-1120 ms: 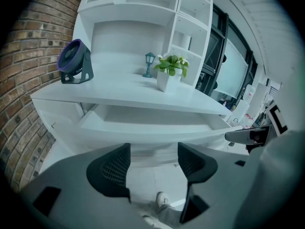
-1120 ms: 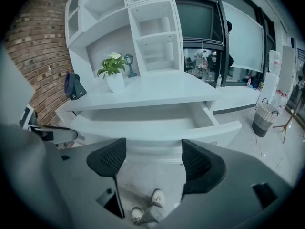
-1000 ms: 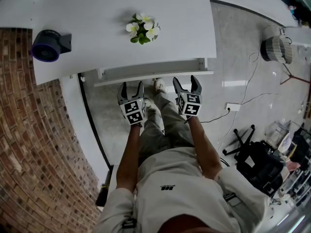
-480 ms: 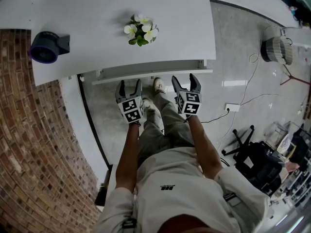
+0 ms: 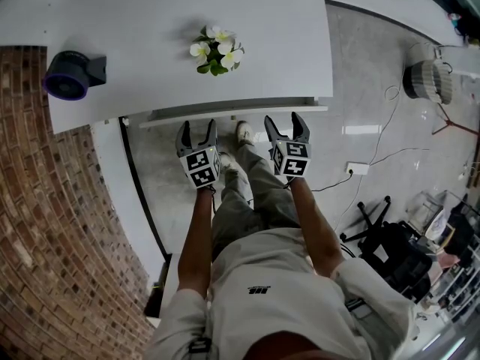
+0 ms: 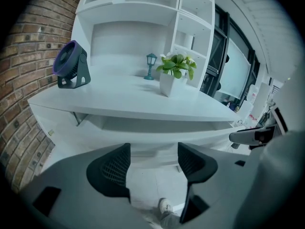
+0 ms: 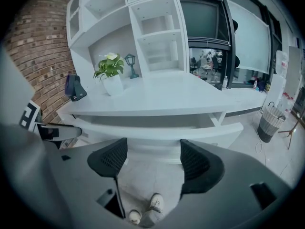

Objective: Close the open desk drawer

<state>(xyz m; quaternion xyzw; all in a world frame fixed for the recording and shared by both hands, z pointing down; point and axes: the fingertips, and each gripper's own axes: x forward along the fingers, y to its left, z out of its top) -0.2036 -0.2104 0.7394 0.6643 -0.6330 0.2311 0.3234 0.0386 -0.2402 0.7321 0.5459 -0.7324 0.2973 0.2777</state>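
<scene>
- Left gripper view: the left gripper (image 6: 152, 163) has its two dark ribbed pads spread well apart and released. Nothing sits between them, and only pale floor and a shoe (image 6: 165, 207) show through the gap.
- Right gripper view: the right gripper (image 7: 153, 162) also stands wide, and its jaws are closing. No object is between the pads, just floor and the person's shoes.
- Just past both sets of tips runs the white drawer (image 7: 157, 131), pulled a little way out from under the desk top. Its long front edge faces the grippers.
- Head view: the two grippers are side by side with their tips right at the drawer's front edge. Whether they touch it cannot be told.
- The drawer hangs under the white desk (image 5: 150, 36).
- On the desk top are a potted plant (image 5: 217, 49) with white flowers and, well to its left, a purple fan (image 5: 69, 72).
- A brick wall (image 5: 45, 223) borders the desk on the left, and grey floor lies to the right.
</scene>
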